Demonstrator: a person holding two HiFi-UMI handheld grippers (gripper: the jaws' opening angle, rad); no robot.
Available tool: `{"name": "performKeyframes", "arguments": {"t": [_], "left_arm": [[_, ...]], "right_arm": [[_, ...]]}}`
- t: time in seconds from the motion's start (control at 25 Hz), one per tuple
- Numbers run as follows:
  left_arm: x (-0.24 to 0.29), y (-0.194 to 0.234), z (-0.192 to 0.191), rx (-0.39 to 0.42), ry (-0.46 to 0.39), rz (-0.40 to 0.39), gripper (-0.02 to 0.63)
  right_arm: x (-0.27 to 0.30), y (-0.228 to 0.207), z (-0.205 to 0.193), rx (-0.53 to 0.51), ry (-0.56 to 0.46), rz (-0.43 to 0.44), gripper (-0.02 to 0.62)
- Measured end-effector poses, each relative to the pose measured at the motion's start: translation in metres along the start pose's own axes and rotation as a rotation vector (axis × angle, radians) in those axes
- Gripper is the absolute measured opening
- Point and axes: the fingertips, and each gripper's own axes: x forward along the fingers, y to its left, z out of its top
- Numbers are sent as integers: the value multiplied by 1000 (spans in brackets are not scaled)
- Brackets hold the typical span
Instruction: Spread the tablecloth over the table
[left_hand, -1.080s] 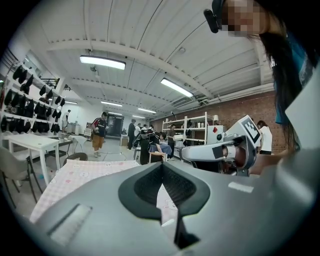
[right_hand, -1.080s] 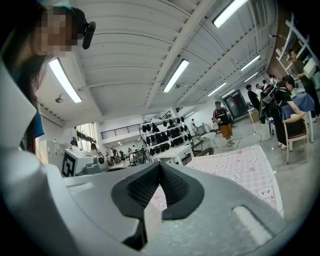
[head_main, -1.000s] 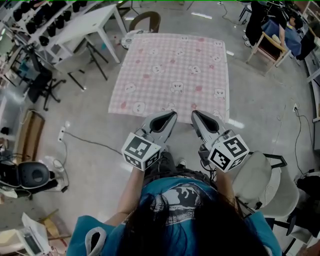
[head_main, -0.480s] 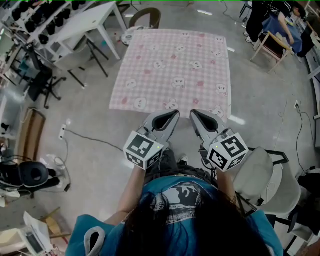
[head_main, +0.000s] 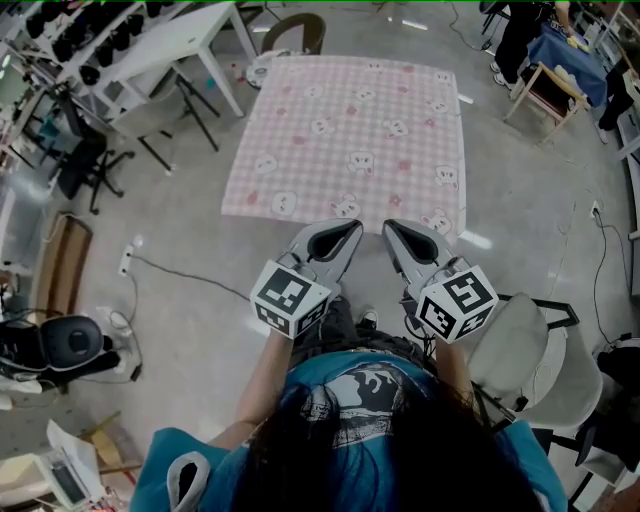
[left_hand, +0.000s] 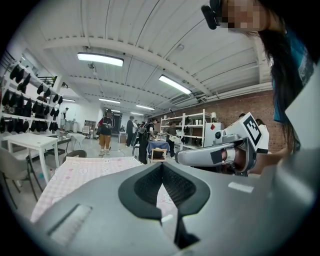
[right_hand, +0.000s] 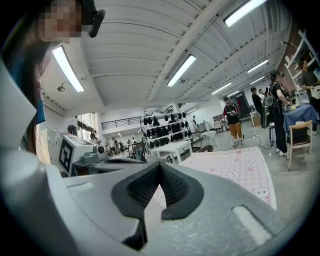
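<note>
A pink checked tablecloth (head_main: 350, 130) with small animal prints lies flat over the table and hides all of it. Its near edge hangs just ahead of me. My left gripper (head_main: 352, 226) and right gripper (head_main: 390, 227) are held side by side at that near edge, pointing along the cloth. Both are shut, with nothing between the pads. In the left gripper view the shut jaws (left_hand: 162, 165) stand before the cloth (left_hand: 85, 170). The right gripper view shows its own shut jaws (right_hand: 160, 165) and the cloth (right_hand: 235, 167) to their right.
A white table (head_main: 170, 45) with a dark office chair (head_main: 85, 165) stands at the left. A brown chair (head_main: 290, 35) is at the cloth's far end. A white chair (head_main: 520, 350) is close on my right. A cable (head_main: 180, 280) runs across the floor. People stand at the back.
Only the head view has shifted slightly. Both grippers stay shut at the cloth's near edge and the cloth lies as before.
</note>
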Motion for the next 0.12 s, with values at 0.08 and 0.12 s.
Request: {"name": "performKeyframes", "arguments": {"t": [0.08,0.12], "left_arm": [[1,-1,-1,1,2,2,18],[1,-1,-1,1,5,1,17]], "right_arm": [[-1,-1,-2,0,5,0,3],[-1,-2,-2,1,7,-1,3]]}}
